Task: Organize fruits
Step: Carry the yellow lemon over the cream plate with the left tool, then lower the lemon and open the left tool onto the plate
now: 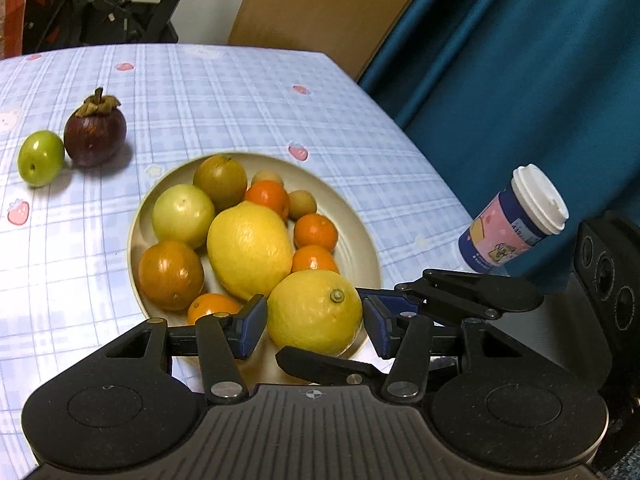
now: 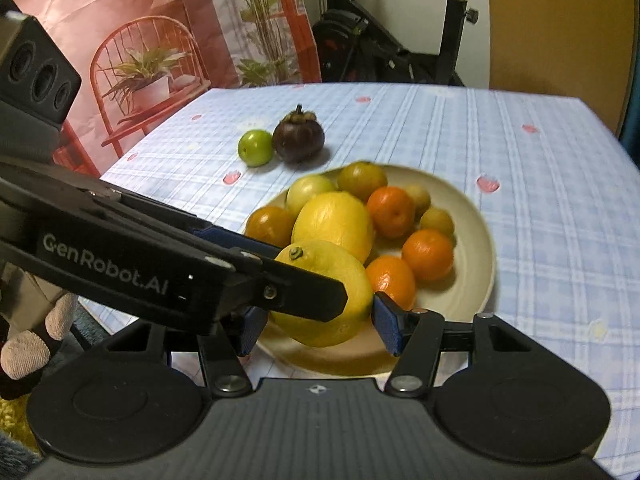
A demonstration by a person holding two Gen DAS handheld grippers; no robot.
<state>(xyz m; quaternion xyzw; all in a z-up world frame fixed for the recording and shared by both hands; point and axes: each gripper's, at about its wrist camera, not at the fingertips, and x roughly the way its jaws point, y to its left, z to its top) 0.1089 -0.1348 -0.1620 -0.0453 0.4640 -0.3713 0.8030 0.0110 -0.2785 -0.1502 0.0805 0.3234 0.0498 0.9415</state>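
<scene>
A cream plate (image 1: pixel 360 248) (image 2: pixel 476 240) holds two lemons, several small oranges and greenish fruits. The near lemon (image 1: pixel 314 312) (image 2: pixel 324 292) lies at the plate's front rim. My left gripper (image 1: pixel 314 326) brackets it, blue pads close to both sides, contact unclear. My right gripper (image 2: pixel 316 326) also straddles the same lemon, its right pad touching. The left gripper's finger (image 2: pixel 280 284) crosses in front of the lemon in the right wrist view. A dark mangosteen (image 1: pixel 95 132) (image 2: pixel 298 136) and a small green fruit (image 1: pixel 41 158) (image 2: pixel 255 147) lie on the tablecloth beyond the plate.
A lidded paper cup (image 1: pixel 516 220) stands near the table's right edge, by a blue curtain (image 1: pixel 520 80). The checked tablecloth (image 2: pixel 540 200) stretches right of the plate. An exercise bike (image 2: pixel 380 52) and a wooden chair back (image 2: pixel 560 24) stand behind the table.
</scene>
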